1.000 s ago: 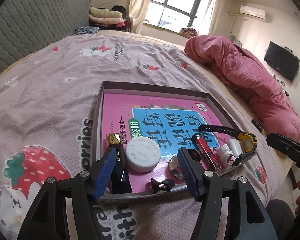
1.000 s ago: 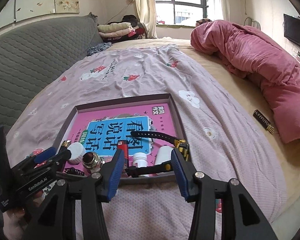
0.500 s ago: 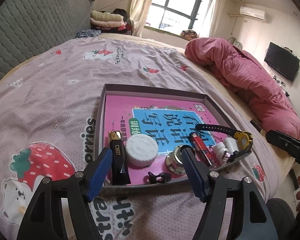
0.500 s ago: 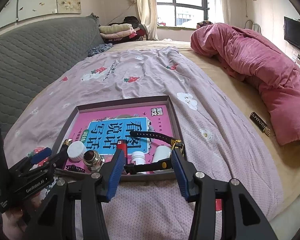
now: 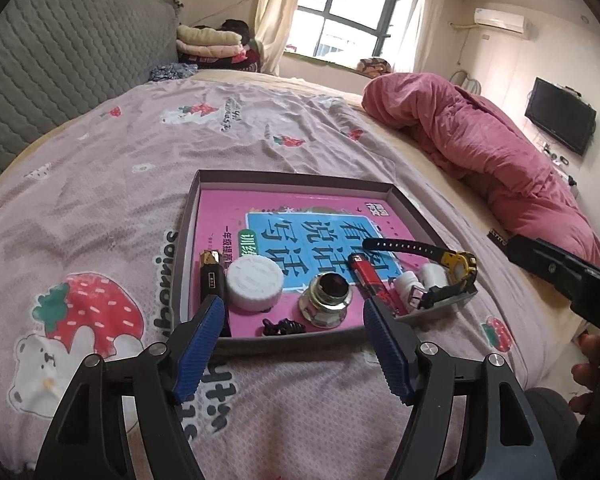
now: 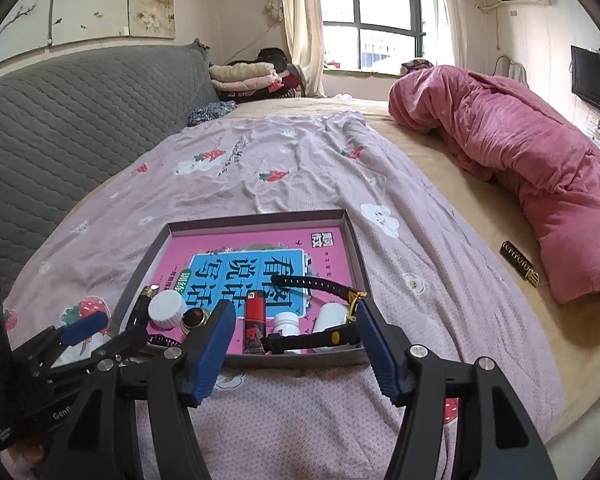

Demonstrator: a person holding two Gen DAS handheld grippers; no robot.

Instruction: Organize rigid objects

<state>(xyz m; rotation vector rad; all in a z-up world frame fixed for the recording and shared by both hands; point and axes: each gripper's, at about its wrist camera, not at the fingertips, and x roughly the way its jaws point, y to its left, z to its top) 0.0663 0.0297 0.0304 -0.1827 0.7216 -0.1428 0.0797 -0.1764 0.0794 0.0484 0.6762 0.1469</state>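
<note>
While both grippers, left (image 5: 292, 344) and right (image 6: 296, 344), are hanging wide open and holding nothing, the grey tray (image 5: 404, 204) is lying just past their fingers, carrying one pink book (image 5: 300, 216), one white cap (image 5: 253, 280), one nut (image 5: 326, 294), one lighter (image 6: 254, 322) and one watch (image 5: 458, 266).

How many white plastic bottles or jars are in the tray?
3: a wide white jar near the tray's front left, and two small white bottles side by side under the watch; more may be hidden.

Tray (image 6: 356, 248) on bedspread (image 6: 300, 168) — right gripper (image 6: 296, 328) jaws apart.
</note>
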